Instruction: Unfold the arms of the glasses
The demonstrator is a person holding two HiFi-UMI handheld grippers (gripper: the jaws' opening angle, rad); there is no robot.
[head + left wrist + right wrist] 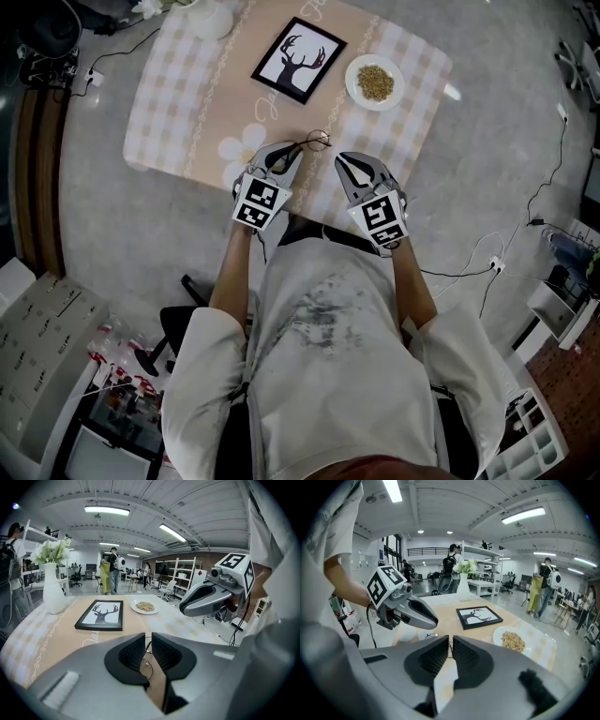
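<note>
The left gripper [299, 149] pinches the thin glasses [318, 141] in its jaws, while the right gripper [340, 158] beside it is closed and empty.

White, grey-smudged short-sleeved T-shirt [361, 375]

Ceiling strip lights [107, 510] give even brightness (fisheye bending, dark corners).

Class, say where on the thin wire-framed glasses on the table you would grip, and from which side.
Grip the thin wire-framed glasses at the front frame, coming from above with the jaws straddling the wire: they appear to lie flat on the beige checked tablecloth, leaving little to pinch sideways.
</note>
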